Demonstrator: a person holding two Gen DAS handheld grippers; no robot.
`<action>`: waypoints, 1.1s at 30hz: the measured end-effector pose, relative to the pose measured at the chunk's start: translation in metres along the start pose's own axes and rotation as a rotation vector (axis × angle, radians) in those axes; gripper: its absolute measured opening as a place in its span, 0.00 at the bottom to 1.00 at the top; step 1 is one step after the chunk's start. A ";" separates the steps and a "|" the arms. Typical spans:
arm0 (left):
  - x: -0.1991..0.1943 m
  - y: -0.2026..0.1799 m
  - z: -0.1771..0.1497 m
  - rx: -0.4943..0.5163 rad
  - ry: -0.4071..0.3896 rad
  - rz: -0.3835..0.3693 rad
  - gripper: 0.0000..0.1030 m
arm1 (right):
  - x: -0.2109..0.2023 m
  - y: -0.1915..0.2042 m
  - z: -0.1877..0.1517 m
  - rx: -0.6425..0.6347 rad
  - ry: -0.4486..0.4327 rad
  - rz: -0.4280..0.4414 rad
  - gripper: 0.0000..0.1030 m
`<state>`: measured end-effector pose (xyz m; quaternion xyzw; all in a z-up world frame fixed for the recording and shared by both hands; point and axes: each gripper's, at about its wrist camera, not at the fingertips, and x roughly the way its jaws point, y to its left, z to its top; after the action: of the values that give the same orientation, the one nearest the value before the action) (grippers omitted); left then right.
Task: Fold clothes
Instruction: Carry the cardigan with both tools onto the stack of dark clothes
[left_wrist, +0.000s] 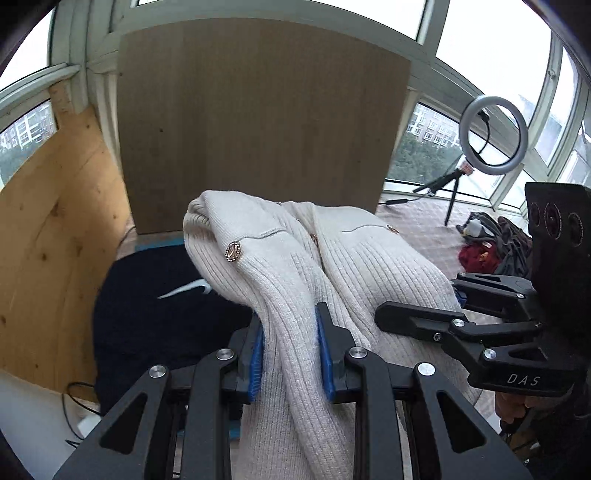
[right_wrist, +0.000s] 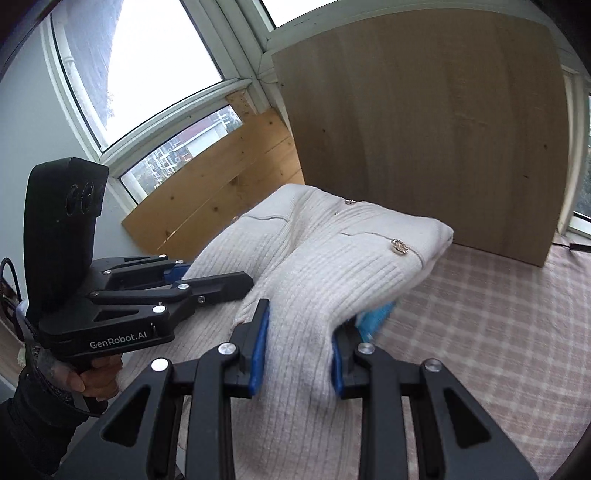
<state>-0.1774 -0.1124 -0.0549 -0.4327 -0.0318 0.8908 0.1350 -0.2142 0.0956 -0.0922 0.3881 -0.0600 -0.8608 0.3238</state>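
While both claws pinch folds of it, the cream ribbed knit cardigan with gold-rimmed buttons (left_wrist: 295, 258) hangs lifted and draped between them, above a surface covered in a pink-and-white checked cloth (right_wrist: 498, 314). On the left claw (left_wrist: 290, 350) the blue pads (left_wrist: 257, 354) press on a thick bunched roll of the knit, and on the right claw (right_wrist: 299, 350) they close on another roll of the same garment, so neither claw stands spread. From the left wrist view the right claw appears at the right edge, its fingers against the cardigan's side; from the right wrist view the left claw sits at the left, gripped by a hand (right_wrist: 96, 380) in a dark sleeve. Below the cardigan on the left lies a dark navy garment with a white swoosh mark (left_wrist: 159, 314). A tall brown wooden board (left_wrist: 258, 129) stands upright behind, with a pale pine panel (left_wrist: 55, 240) leaning beside it. A white ring light on a small tripod (left_wrist: 495, 133) stands by the windows, near a heap of dark and red clothes (left_wrist: 487, 247). No containers are in view.
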 end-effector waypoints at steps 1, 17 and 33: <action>0.001 0.017 0.004 -0.010 0.005 0.007 0.23 | 0.014 0.010 0.005 -0.007 -0.002 -0.005 0.26; 0.084 0.165 -0.047 -0.059 0.183 0.066 0.25 | 0.139 -0.012 -0.028 0.172 0.190 -0.045 0.23; 0.027 0.137 -0.068 0.026 0.092 0.116 0.31 | 0.096 0.002 0.010 0.030 0.152 -0.075 0.31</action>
<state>-0.1694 -0.2414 -0.1414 -0.4727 0.0114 0.8765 0.0901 -0.2672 0.0345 -0.1453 0.4592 -0.0337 -0.8393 0.2892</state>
